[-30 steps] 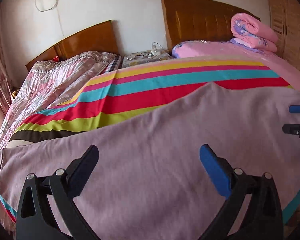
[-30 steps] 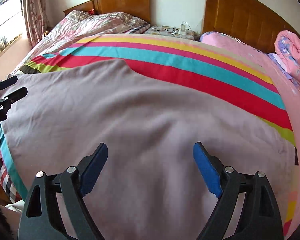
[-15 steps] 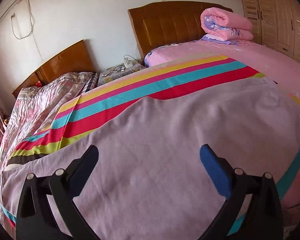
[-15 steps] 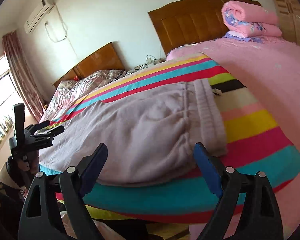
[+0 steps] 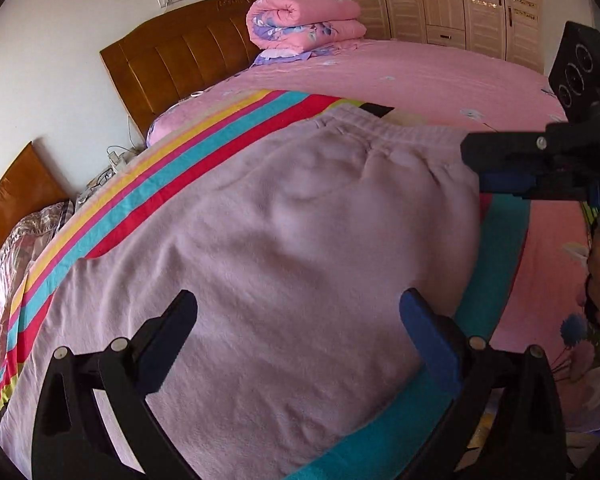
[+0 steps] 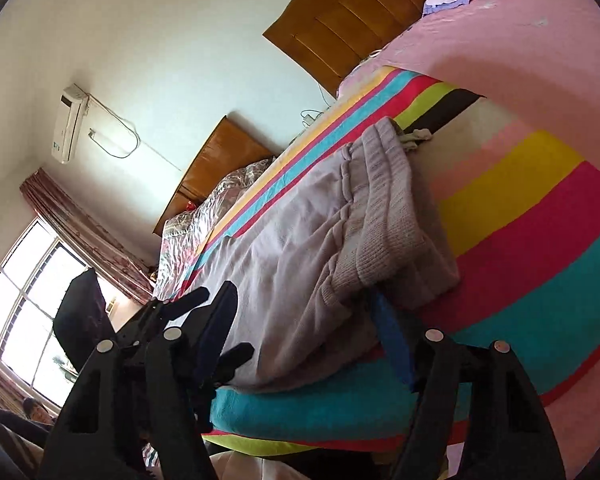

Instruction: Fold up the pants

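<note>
Right claw straddles the pants' waistband corner, hidden from left view.

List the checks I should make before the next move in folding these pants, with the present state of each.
1. Left gripper open: ok, jaws wide apart above the purple pants.
2. Right gripper open: ok, jaws apart.
3. Right gripper placed at the waistband: ok, its near corner appears to lie between the fingers.
4. Pants lie flat: not ok, the fabric is gathered in wrinkles beside the waistband.
5. Left gripper touching the fabric: cannot tell.
6. Pants rest on the striped blanket: ok.
</note>
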`<state>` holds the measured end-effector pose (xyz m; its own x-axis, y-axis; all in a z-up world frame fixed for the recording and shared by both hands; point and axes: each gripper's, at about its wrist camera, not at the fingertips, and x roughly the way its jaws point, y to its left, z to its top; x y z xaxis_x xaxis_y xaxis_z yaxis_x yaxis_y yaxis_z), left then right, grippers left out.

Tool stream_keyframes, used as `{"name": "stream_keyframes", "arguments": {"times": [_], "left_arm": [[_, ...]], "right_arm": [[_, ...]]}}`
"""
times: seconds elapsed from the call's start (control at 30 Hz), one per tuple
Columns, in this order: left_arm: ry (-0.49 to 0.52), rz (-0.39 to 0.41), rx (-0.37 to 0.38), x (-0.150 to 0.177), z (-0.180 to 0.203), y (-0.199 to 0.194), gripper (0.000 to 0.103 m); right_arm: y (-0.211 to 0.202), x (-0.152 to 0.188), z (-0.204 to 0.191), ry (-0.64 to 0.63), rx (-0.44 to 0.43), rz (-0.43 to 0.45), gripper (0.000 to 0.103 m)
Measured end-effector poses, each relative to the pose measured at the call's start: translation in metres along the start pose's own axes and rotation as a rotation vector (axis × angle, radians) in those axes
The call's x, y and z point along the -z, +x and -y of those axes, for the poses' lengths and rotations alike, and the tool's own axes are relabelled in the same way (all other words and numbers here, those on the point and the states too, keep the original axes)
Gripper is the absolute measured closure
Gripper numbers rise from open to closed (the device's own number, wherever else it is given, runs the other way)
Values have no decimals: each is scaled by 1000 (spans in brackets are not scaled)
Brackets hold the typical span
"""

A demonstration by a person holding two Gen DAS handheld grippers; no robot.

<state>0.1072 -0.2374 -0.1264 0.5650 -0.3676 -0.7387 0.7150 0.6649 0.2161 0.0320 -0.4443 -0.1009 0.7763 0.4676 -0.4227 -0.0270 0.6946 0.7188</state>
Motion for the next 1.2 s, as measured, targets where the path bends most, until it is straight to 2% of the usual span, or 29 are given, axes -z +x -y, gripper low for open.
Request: {"name": "stream_keyframes", "arguments": {"times": [0.1, 0.17, 0.27, 0.37, 0.47, 0.57, 0.6, 0.63, 0.7, 0.73, 0.8, 0.9, 0.93, 1.1, 1.2], "left_arm": [[-69, -3, 19, 6, -6, 3, 2], [-42, 38, 33, 2, 2, -6, 2], [86, 112, 34, -7, 28, -16, 2], [151, 128, 55, -18, 47, -8, 2], [160, 139, 87, -30, 56, 4, 2], [117, 152, 95, -40, 53, 16, 3], [76, 146, 120, -43, 47, 20, 17], [25, 127, 159, -46, 40, 25, 46], [-95, 74, 255, -49, 20, 37, 69], [-147, 86, 278, -49, 12, 36, 77], [-237, 99, 336, -49, -4, 36, 79], [-419, 107, 459, -47, -34, 39, 80], [-459, 103, 487, -46, -40, 41, 80], [-598, 107, 588, -39, -61, 48, 80], [-639, 104, 612, -37, -66, 50, 80]], "right_arm": [[16, -3, 9, 29, 63, -55, 34], [17, -4, 20, 91, 18, -40, 34], [9, -19, 21, 109, -53, -2, 34], [17, -39, 9, 61, -150, -67, 33], [21, -52, -2, 1, -179, -124, 32], [21, -61, -3, -7, -278, -175, 24], [22, -63, 1, 7, -286, -187, 23], [21, -64, 5, 15, -277, -196, 23], [20, -67, 10, 20, -227, -191, 23], [16, -67, 13, 21, -210, -181, 23], [1, -73, 24, 28, -160, -124, 23], [-7, -81, 37, -10, 21, -101, 32], [-3, -82, 39, -38, 83, -121, 35], [39, -73, 40, -177, 221, -270, 39], [56, -64, 25, -255, 220, -308, 42]]}}
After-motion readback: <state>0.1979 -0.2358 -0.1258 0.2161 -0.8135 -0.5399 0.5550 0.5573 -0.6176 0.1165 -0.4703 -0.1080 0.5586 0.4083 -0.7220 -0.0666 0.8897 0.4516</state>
